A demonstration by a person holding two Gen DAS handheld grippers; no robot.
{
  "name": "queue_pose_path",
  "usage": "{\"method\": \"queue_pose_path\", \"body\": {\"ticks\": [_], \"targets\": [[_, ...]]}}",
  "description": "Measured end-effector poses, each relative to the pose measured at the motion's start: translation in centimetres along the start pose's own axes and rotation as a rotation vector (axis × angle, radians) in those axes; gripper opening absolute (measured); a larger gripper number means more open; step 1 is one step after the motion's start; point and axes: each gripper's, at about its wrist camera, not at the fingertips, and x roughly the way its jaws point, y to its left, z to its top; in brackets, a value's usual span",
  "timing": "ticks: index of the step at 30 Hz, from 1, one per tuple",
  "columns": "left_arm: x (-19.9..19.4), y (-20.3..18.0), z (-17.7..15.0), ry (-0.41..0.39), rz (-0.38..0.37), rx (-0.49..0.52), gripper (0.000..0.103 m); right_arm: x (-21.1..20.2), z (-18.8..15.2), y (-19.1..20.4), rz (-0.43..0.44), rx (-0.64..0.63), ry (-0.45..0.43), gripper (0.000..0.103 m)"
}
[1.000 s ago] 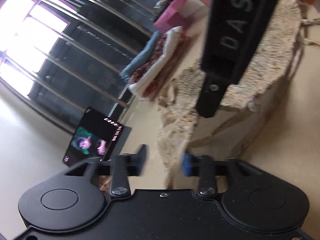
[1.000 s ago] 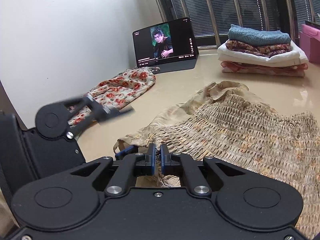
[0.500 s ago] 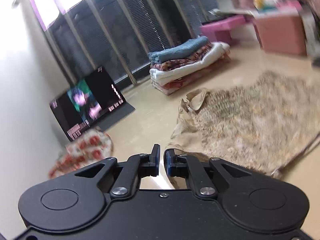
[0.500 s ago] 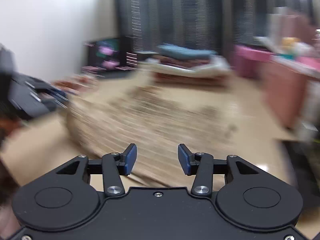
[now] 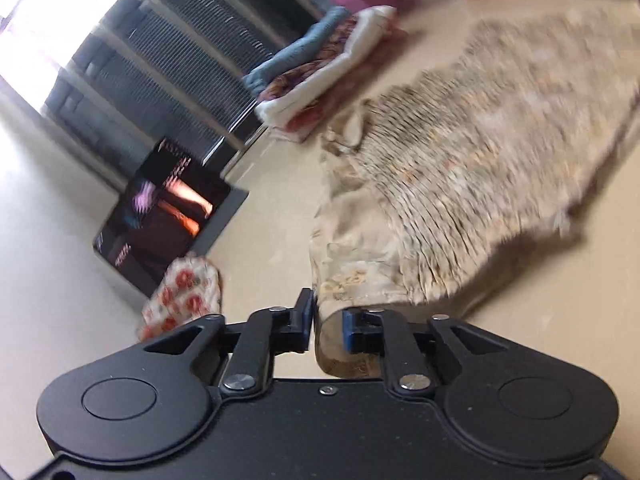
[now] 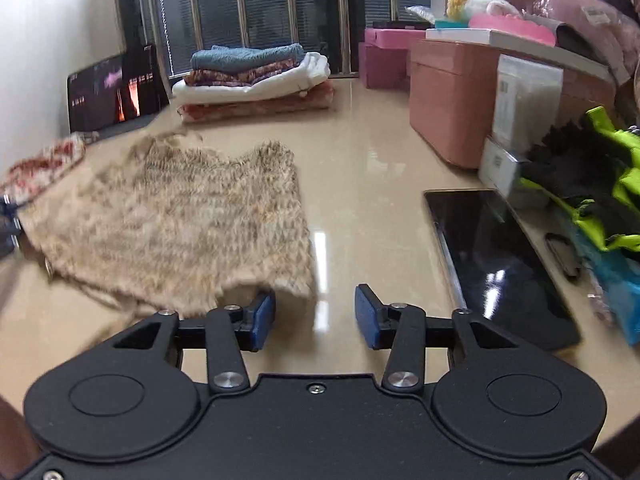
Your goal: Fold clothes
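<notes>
Two tools: left tool (image 5: 326, 322) opening w/ beige garment (image 5: 460, 184) edge between, right tool (image 6: 315, 314) closing, empty.

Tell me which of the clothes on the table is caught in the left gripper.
The beige smocked garment: its near corner sits between the left gripper fingers. The red floral cloth and the folded stack lie apart, untouched.

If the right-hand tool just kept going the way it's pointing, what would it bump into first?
Probably the bare tabletop. The right tool angles down at it with open jaws and nothing between them. The beige garment's corner lies just left of that line, though depth is hard to judge.
</notes>
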Motion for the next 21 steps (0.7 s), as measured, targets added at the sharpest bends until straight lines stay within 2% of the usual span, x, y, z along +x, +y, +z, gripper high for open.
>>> {"method": "queue_pose_path", "body": {"ticks": [1, 2, 3, 4, 5, 6, 8, 11, 13, 16, 18, 19, 21], "targets": [[-0.1, -0.5, 0.0, -0.025, 0.0, 0.055, 0.018, 0.2, 0.2, 0.1, 0.015, 0.017, 0.001, 0.009], [-0.2, -1.0, 0.0, -0.052, -0.005, 0.112, 0.017, 0.2, 0.3, 0.3, 0.026, 0.024, 0.002, 0.003], [-0.3, -1.4, 0.1, -0.071, -0.004, 0.158, 0.015, 0.3, 0.4, 0.5, 0.027, 0.019, 0.001, 0.003], [-0.3, -1.7, 0.2, -0.085, -0.001, 0.196, 0.001, 0.3, 0.8, 1.0, 0.002, -0.018, -0.004, 0.002], [-0.2, -1.7, 0.5, -0.09, 0.009, 0.209, 0.001, 0.3, 1.4, 1.6, -0.026, -0.065, -0.014, 0.002], [-0.1, -1.2, 1.0, -0.087, 0.019, 0.175, 0.001, 0.1, 2.3, 2.0, -0.052, -0.111, -0.032, 0.002], [0.0, 1.3, 2.2, -0.07, 0.035, -0.008, 0.001, -0.2, 4.2, 2.9, -0.104, -0.202, -0.068, 0.002], [-0.6, 6.8, 1.8, -0.04, 0.034, -0.439, 0.001, -1.9, 7.3, 4.9, -0.181, -0.37, -0.171, 0.002], [-1.2, 9.5, -0.4, -0.008, -0.008, -0.73, 0.001, -3.6, 8.2, 6.9, -0.225, -0.522, -0.243, 0.002], [-2.3, 11.4, -5.4, 0.044, -0.126, -1.115, 0.001, -4.9, 6.2, 10.7, -0.295, -0.829, -0.292, 0.002], [-2.4, 11.0, -8.4, 0.071, -0.226, -1.273, 0.001, -4.3, 3.6, 12.3, -0.285, -0.976, -0.246, 0.002], [-2.5, 10.7, -9.6, 0.089, -0.26, -1.32, 0.001, -3.7, 2.4, 12.7, -0.258, -1.003, -0.213, 0.001], [-2.6, 10.0, -10.6, 0.119, -0.273, -1.316, 0.001, -2.9, 1.2, 12.5, -0.17, -0.93, -0.155, 0.002]]}}
